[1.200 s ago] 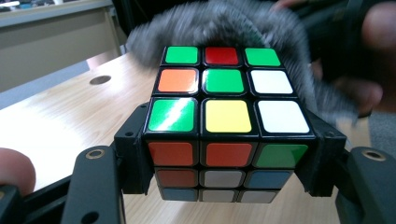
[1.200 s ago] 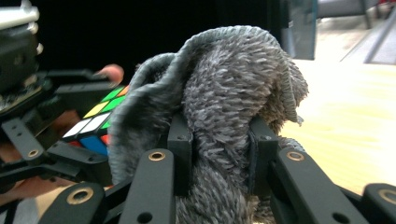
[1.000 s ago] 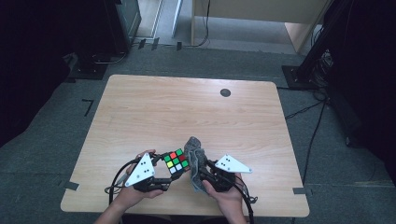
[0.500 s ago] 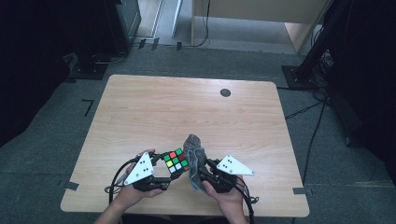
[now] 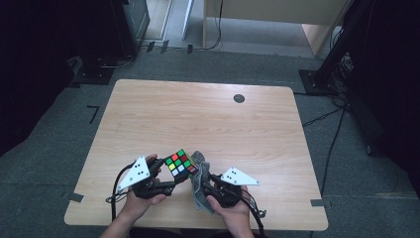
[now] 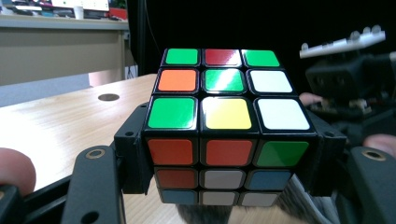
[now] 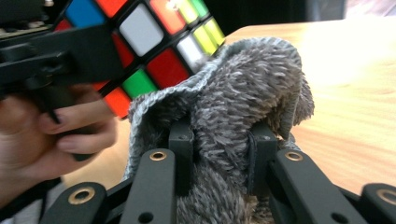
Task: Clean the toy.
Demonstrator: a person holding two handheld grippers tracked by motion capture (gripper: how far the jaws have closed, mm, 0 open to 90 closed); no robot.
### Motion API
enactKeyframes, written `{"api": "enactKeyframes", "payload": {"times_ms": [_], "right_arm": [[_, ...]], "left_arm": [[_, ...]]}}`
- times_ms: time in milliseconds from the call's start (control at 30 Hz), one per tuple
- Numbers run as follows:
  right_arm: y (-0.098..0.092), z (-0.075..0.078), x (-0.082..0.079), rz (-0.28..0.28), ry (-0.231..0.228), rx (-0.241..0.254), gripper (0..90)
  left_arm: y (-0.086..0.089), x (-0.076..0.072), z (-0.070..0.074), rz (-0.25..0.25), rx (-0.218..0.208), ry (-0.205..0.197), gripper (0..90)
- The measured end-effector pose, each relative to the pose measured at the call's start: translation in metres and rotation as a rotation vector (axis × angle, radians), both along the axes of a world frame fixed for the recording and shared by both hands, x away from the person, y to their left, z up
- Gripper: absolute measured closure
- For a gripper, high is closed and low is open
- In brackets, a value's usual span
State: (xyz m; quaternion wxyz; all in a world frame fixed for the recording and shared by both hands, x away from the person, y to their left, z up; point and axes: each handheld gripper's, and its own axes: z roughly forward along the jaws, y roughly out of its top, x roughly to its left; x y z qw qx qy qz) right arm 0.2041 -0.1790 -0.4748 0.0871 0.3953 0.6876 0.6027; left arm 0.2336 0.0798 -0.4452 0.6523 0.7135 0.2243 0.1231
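Observation:
A scrambled Rubik's cube point(image 5: 180, 164) is held just above the table's near edge, my left gripper point(image 5: 171, 179) shut on it. In the left gripper view the cube point(image 6: 226, 140) sits between the two black jaws, its green, red, orange, yellow and white top stickers facing up. My right gripper point(image 5: 204, 179) is shut on a grey fluffy cloth point(image 5: 200, 186), and the cloth's upper fold touches the cube's right side. In the right gripper view the cloth point(image 7: 243, 112) bulges between the jaws and presses against the cube point(image 7: 154, 42).
The light wooden table point(image 5: 198, 124) has a dark round grommet point(image 5: 239, 98) at the far right. Black equipment stands and cables sit on the grey floor around the table. A desk point(image 6: 56, 42) stands in the background of the left gripper view.
The cube has tilted slightly between the earlier frames and now, and the cloth has shifted a little against its right side. Both hands stay at the same spot.

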Motion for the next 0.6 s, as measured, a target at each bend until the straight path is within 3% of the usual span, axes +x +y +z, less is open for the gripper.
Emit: {"api": "enactKeyframes", "payload": {"times_ms": [133,233,333,467,600], "right_arm": [[0.018,-0.004,-0.006,0.078,-0.003,-0.041,70.2],[0.022,-0.005,-0.007,0.096,-0.012,-0.062,70.2],[0.013,-0.001,-0.004,0.073,-0.036,-0.064,70.1],[-0.004,0.005,0.0,-0.009,-0.047,-0.02,70.2],[0.007,-0.001,-0.003,0.036,-0.038,-0.047,70.1]], "left_arm": [[-0.001,0.0,0.001,0.002,0.004,-0.008,34.0],[0.002,0.001,0.001,0.015,0.013,-0.013,34.1],[0.005,0.002,0.001,0.024,0.004,-0.011,34.1],[0.003,0.001,0.001,0.01,-0.002,-0.004,34.0],[-0.002,0.0,0.0,0.001,0.017,-0.011,34.0]]}}
